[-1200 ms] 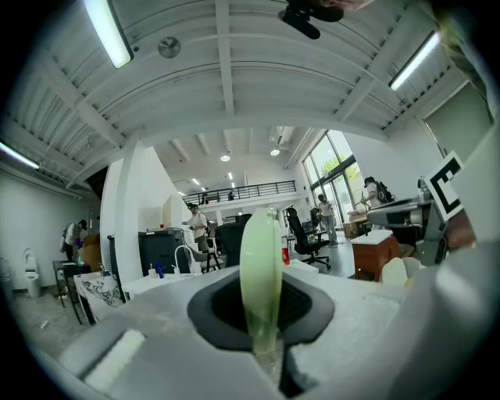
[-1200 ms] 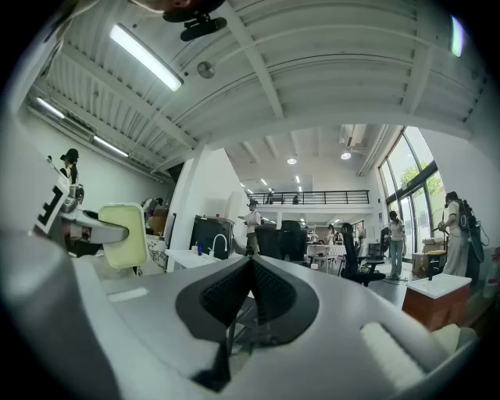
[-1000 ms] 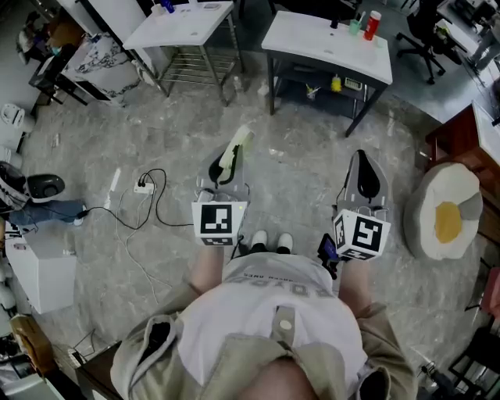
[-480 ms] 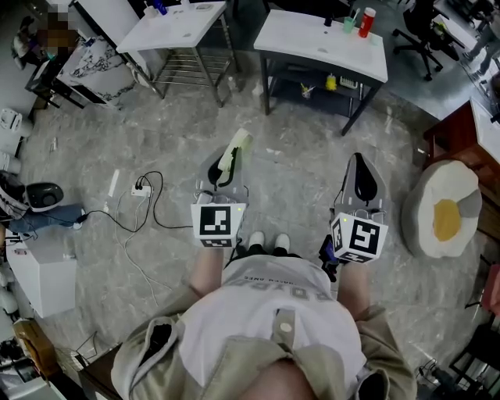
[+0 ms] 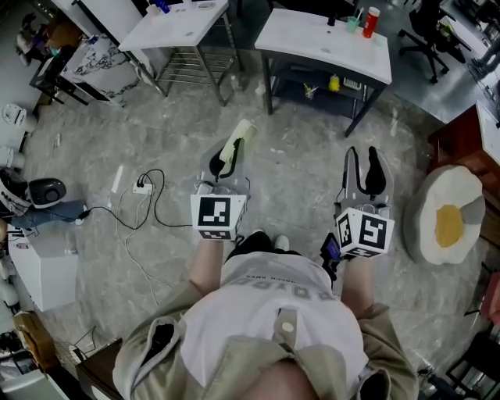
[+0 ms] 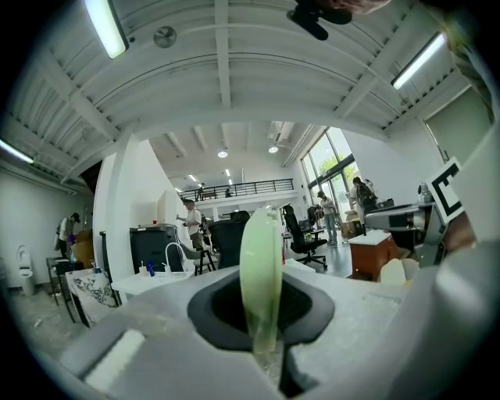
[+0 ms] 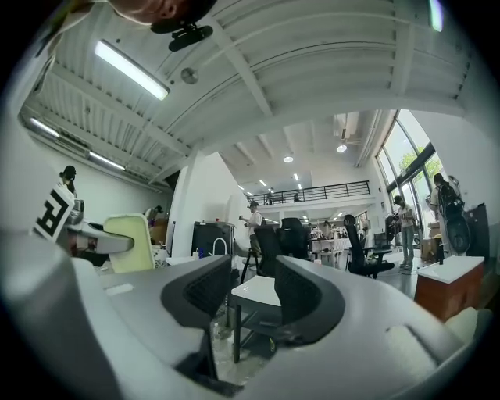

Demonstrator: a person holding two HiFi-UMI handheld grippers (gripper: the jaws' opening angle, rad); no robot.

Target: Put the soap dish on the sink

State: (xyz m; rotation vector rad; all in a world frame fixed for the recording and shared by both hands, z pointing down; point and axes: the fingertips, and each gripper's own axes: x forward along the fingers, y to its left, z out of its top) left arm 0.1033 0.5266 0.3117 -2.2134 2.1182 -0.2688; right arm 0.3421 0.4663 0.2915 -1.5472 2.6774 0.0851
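Note:
A pale green soap dish (image 5: pixel 236 146) stands on edge between the jaws of my left gripper (image 5: pixel 223 162), which is shut on it. In the left gripper view the soap dish (image 6: pixel 261 273) rises upright from the pads. My right gripper (image 5: pixel 362 168) is level beside it; its jaws have just been opening and nothing is between them. The right gripper view shows that gripper (image 7: pixel 254 301) open on empty air, with the soap dish (image 7: pixel 130 242) off to its left. Two white sink units stand ahead, one to the left (image 5: pixel 183 23) and one to the right (image 5: pixel 328 43).
A power strip with its cable (image 5: pixel 143 187) lies on the floor at left. An egg-shaped cushion (image 5: pixel 447 215) sits at right beside a wooden cabinet (image 5: pixel 461 129). A red bottle (image 5: pixel 373 22) and a cup stand on the right sink unit. An office chair (image 5: pixel 426 31) is beyond.
The right gripper's jaws have gone from shut to open. Both grippers have moved a little forward, toward the sink units.

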